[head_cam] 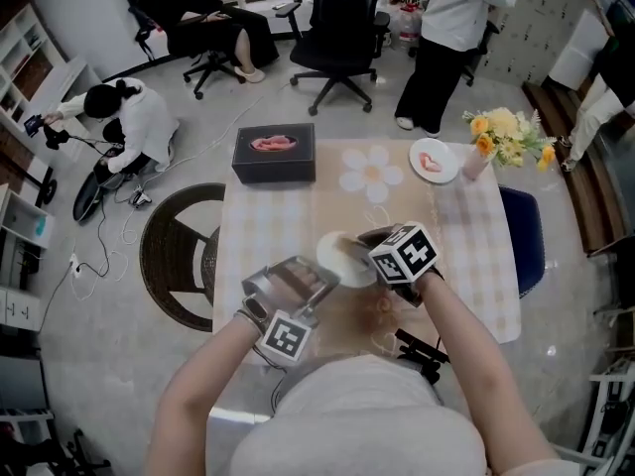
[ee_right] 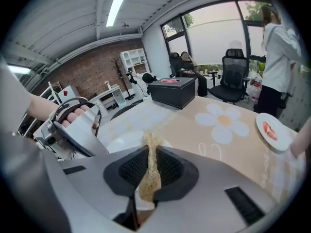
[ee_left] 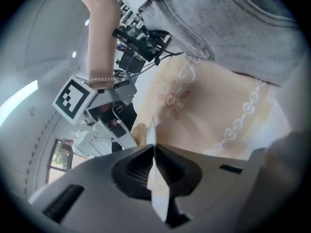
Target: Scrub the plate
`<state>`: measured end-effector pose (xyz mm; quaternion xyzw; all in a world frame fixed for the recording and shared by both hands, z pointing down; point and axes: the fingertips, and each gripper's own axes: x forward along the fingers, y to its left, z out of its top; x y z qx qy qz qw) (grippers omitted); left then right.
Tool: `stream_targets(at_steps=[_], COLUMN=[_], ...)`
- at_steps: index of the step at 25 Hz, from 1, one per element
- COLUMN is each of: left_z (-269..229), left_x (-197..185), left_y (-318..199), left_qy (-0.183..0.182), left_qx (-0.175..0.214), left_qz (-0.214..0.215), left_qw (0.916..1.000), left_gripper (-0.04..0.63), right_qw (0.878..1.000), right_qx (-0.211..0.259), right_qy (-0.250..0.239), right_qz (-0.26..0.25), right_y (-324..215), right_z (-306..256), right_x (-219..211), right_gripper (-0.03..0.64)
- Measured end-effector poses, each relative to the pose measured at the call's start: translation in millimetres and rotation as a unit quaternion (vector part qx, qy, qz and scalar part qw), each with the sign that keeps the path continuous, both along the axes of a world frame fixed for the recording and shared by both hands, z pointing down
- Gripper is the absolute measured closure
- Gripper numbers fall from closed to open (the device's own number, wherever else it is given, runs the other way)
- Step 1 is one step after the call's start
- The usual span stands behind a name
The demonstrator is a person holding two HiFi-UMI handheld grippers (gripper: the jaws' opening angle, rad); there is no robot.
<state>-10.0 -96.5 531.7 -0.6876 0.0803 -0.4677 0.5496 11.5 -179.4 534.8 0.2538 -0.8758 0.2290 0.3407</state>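
The person wears a pale grey short-sleeved top; the grey left gripper and right gripper carry black-and-white marker cubes.

"Where do the arms come from?"

"The left arm comes in from 7 o'clock. The right arm comes in from 5 o'clock. Both are bare."

"And the grippers?"

"The left gripper points to 2 o'clock. Its jaws pinch the thin edge of the plate. The right gripper points to 10 o'clock. Its jaws squeeze a scrub pad. The two grippers are close together."
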Motion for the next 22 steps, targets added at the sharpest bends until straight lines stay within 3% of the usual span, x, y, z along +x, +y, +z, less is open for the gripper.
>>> stream_targets(at_steps=[22], left_z=[3], left_x=[-4], left_y=[-3], left_qy=[0.006], left_qx=[-0.002], left_qz=[0.002], left_qw=[1.0000], left_gripper=[0.577], right_qw=[0.996], right_qx=[-0.009], right_qy=[0.024], right_qz=[0.086], right_y=[-45], right_z=[38], right_x=[25], right_gripper=[0.569])
